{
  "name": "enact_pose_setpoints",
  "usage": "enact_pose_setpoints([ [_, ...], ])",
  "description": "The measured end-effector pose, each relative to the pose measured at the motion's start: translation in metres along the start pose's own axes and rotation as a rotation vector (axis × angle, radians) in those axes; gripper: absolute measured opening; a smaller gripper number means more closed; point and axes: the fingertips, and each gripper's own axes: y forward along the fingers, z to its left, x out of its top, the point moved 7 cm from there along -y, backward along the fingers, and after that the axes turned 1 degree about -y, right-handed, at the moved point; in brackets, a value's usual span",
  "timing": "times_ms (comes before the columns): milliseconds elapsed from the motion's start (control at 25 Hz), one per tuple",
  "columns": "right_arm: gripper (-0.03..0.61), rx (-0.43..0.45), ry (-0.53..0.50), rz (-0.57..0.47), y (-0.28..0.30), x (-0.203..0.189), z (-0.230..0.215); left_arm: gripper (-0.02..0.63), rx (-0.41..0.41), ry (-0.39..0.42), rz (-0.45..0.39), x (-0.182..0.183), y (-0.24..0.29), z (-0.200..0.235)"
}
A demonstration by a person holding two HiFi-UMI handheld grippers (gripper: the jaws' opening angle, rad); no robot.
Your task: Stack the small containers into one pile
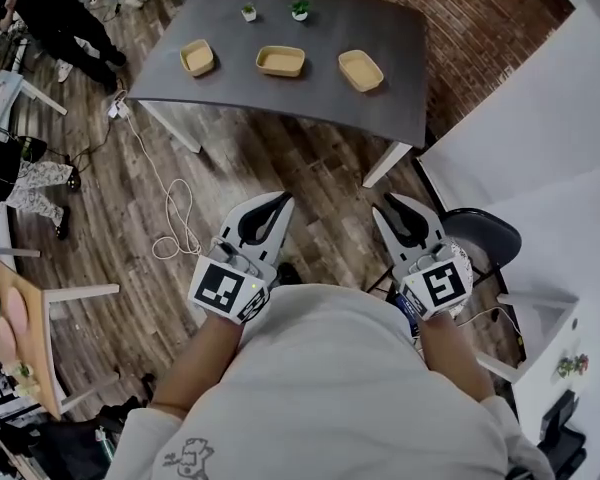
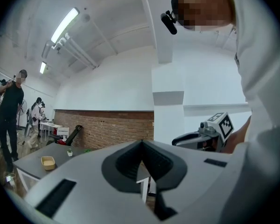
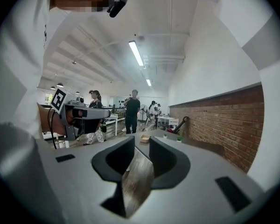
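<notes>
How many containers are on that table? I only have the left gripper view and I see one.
Observer: Three: left container, middle container, right container. They sit in a row on the table, apart, none stacked.
Operator: Anything held on the right?
Observer: No. In its own view the right gripper has its jaws apart, with only floor showing between them.
Operator: Floor clear on the way in?
Observer: Not quite. The head view shows a white cable running from near the table's left corner to a loop beside the left gripper.
</notes>
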Motion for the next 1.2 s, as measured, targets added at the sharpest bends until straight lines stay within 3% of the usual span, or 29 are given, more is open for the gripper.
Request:
enact_pose_setpoints([
  [640,0.161,0.013,0.034,0.062,0.081,-0.003,0.021,0.011,-0.007,-0.048,0.033,-0.013,-0.01,0.077],
  [1200,0.175,0.093,0.112,0.06,0.169,-0.022,-0.06,0.011,0.066,-0.038,0.079,-0.019,0.063,0.138],
])
